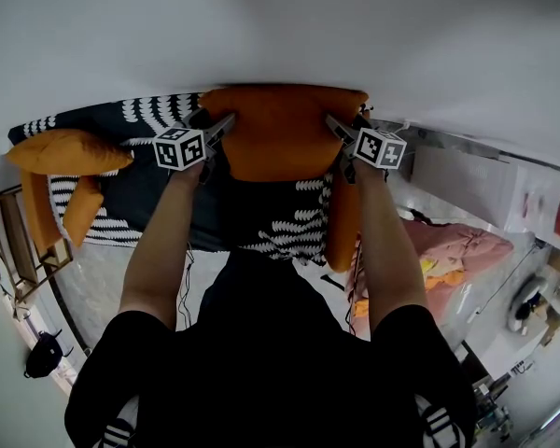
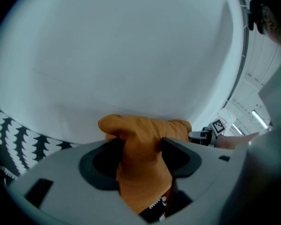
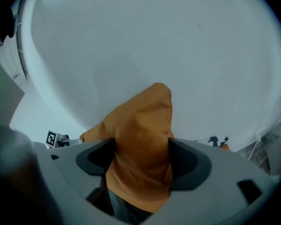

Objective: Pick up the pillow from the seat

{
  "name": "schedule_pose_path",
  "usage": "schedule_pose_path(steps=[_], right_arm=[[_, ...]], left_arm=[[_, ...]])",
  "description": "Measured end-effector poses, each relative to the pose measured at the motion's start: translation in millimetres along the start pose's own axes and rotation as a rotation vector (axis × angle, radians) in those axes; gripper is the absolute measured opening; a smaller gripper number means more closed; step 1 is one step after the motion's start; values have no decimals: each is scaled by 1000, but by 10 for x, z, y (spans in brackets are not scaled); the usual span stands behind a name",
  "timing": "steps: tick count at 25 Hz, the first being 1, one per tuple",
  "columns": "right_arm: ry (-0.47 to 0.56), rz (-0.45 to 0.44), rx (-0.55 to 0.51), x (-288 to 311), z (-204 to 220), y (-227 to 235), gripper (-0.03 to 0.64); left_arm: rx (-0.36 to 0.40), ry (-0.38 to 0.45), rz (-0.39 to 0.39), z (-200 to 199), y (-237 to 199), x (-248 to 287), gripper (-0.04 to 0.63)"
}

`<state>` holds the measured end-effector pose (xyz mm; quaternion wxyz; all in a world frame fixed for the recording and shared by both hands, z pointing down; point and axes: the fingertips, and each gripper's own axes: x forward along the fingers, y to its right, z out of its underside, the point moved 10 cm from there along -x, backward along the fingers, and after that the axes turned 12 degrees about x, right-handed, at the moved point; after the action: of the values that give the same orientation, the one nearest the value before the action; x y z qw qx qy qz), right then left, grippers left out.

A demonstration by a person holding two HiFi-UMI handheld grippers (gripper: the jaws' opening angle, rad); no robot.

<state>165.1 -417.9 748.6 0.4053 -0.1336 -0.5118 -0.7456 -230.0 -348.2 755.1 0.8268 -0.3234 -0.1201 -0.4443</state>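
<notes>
A person's left gripper point(image 1: 226, 125) and right gripper point(image 1: 334, 125) each clamp one end of a plump orange fabric pillow point(image 1: 282, 144), jaws closed on bunched cloth; the pillow stretches between them at the back of a black-and-white patterned seat point(image 1: 154, 194), beside a plain white wall point(image 1: 280, 26)
</notes>
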Motion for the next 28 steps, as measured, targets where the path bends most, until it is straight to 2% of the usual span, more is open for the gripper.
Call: schedule_pose_path(steps=[14,28], right_arm=[[2,-1,22,-139,120,-14,296],[43,3,49,-418,236,-40,246]], left_arm=[[18,-38,23,-6,136,-90,206],[41,-44,50,-101,380,-191,173]])
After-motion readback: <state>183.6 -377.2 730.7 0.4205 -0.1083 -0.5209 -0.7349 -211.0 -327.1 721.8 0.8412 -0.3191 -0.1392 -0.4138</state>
